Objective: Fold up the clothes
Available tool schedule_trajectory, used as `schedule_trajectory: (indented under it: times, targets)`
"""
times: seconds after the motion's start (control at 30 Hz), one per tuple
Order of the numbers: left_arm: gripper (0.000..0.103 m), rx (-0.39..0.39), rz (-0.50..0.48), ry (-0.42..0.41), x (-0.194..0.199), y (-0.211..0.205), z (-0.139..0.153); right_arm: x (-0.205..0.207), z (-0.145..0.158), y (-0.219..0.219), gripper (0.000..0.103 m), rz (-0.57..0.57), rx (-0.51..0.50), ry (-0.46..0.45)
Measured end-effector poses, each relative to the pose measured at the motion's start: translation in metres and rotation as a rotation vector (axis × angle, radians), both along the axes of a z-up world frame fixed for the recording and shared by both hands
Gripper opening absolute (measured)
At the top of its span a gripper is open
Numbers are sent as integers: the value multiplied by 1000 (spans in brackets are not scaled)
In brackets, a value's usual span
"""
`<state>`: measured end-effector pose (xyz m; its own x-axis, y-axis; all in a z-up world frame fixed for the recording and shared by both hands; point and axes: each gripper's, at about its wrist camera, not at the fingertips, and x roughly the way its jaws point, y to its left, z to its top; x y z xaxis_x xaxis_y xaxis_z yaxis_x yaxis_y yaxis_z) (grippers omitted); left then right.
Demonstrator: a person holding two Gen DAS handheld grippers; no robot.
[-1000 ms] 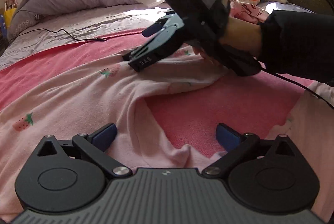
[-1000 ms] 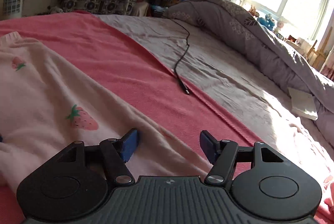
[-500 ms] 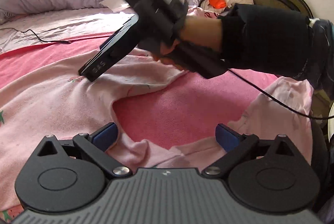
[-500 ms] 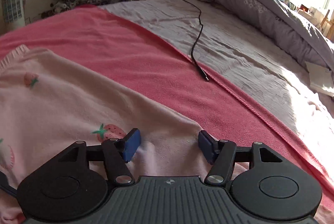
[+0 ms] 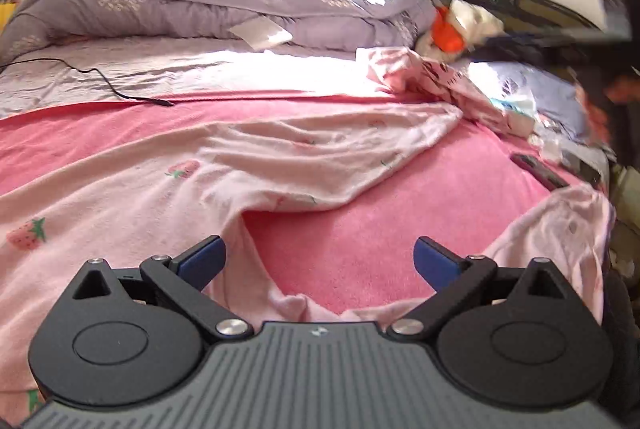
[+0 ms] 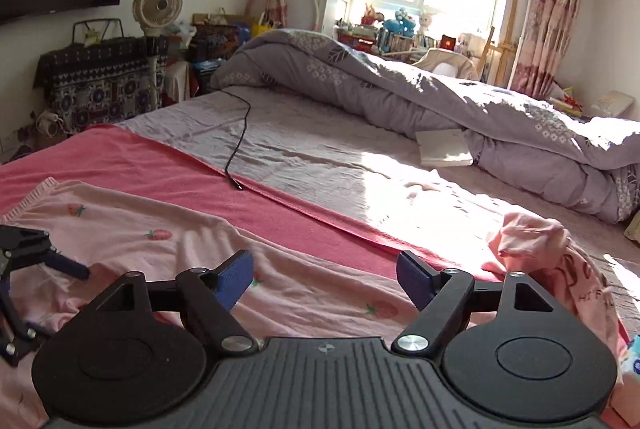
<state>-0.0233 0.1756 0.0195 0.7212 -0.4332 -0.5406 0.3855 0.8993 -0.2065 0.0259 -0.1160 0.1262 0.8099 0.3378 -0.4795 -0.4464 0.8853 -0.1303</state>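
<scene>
Now, the pink garment (image 5: 132, 197) is spread over the red blanket (image 5: 360, 233) on the bed, pale pink with little strawberries dotted across it. One part is folded back over the body in a rumpled flap, another part trails off toward the right edge of the blanket, and a notch of bare red shows between them.

The left gripper (image 5: 319, 257) hangs low over that notch, jaws spread wide with nothing between them; the cloth runs under its left finger (image 5: 202, 261) and bunches just below the gap.

The right gripper (image 6: 325, 279) sits higher above the garment, and its jaws have just been opening, with only air between the blue pads (image 6: 234, 279). Strawberry cloth lies beneath and ahead of it. A second pink heap (image 6: 560, 269) lies crumpled just right of it.
</scene>
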Motion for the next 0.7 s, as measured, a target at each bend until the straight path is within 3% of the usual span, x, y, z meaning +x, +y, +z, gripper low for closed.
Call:
schedule_trajectory:
  times: [0.1,0.2,0.33,0.4,0.47,0.5,0.57,0.7]
  targets:
    - [101,-68,92,-3,-12,1,9,-60,1,-60,89,-64,47,-50]
    - [100,-65,45,-21,-42,-19,11,-107,-16,-112,89,-133,121,-46]
    - [101,-37,-40,-65,-65,-63,11,-146,-62,-152,89,-83,344,66]
    - [101,-41,-55,-21,-58,-79,4,-158,-88,-155,88,-39,447,96]
    - [100,-43,-65,48,-48,-96,-6,-158,-113,-152,88,-48,462,152]
    - [100,-20,-39,88,-42,-103,-14,-161,-123,-154,88,-96,447,177]
    - [100,32,3,75,-38,-110,-20,-165,-132,-166,80,-155,467,197]
    - [100,115,47,57,-48,-127,-15,-198,-128,-206,81,-257,601,71]
